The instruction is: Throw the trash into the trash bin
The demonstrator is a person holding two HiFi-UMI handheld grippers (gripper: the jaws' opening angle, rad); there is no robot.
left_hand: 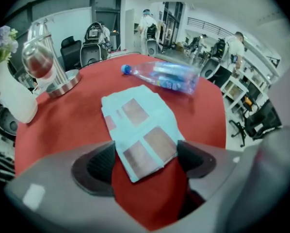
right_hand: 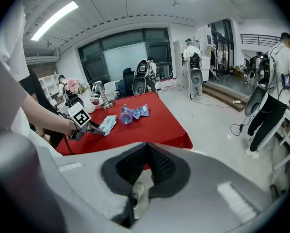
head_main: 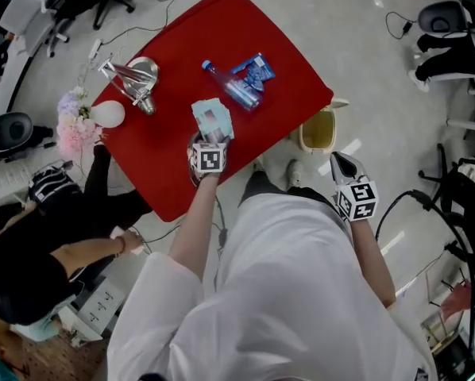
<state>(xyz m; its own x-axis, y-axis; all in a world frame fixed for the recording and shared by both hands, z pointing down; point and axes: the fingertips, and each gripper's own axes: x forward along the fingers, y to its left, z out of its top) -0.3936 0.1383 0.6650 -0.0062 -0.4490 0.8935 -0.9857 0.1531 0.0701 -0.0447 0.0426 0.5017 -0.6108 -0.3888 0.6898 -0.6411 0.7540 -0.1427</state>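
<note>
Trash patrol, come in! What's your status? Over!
Left tool open, jaws either side of the blue packet, not gripping. Right tool shut, empty, near the trash bin. Bottle farther back, not in the way.

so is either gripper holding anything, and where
Nothing held. The left gripper stands open around the near corner of the pale blue packet, not gripping it; the right gripper is shut, empty.

Red worktop (head_main: 166,165); pale-blue packet (head_main: 212,120) with brown squares; clear bottle (head_main: 233,87), blue cap and label; blue patterned wrapper (head_main: 257,71); cream trash bin (head_main: 317,132); pink flowers (head_main: 72,136)
</note>
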